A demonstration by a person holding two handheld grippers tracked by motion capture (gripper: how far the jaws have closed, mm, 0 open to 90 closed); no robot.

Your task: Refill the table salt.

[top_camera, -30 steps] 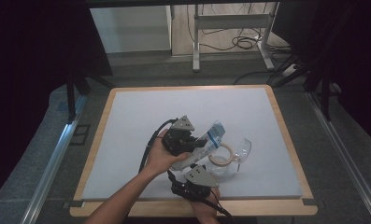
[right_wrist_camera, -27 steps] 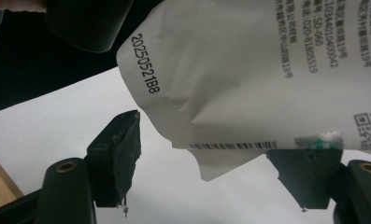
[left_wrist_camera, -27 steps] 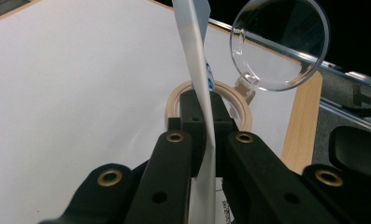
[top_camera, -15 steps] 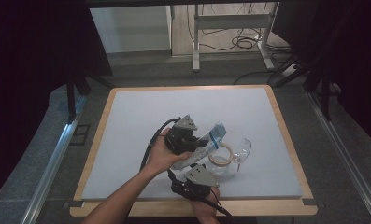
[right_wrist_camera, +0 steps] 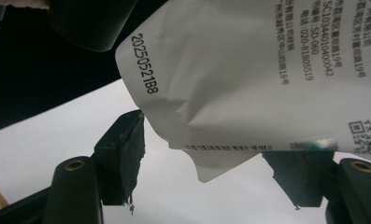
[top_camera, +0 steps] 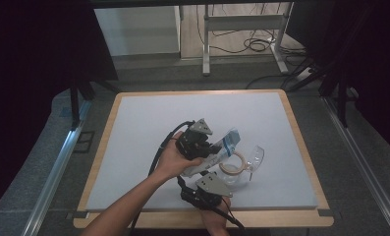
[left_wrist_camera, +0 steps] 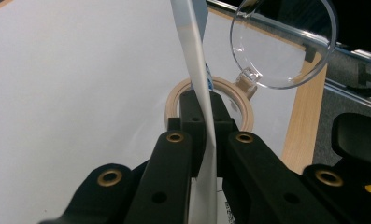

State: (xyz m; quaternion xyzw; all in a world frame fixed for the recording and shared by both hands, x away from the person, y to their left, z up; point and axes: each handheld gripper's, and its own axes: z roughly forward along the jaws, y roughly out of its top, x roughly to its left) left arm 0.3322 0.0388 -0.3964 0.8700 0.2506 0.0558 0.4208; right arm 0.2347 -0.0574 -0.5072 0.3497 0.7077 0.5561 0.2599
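On the white foam-covered tabletop [top_camera: 148, 128], our left gripper [left_wrist_camera: 203, 140] clamps the flat white printed pouch [left_wrist_camera: 195, 70] edge-on above the round jar with a wooden rim [left_wrist_camera: 174, 100] and clear hinged lid [left_wrist_camera: 286, 42]. Our right gripper [right_wrist_camera: 211, 163] stands apart, jaws unclamped around the pouch's lower corner, just been closing.

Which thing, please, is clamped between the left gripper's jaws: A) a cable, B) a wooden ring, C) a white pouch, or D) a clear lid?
C: in the left gripper view the left gripper has its jaws closed on the thin edge of the white pouch.
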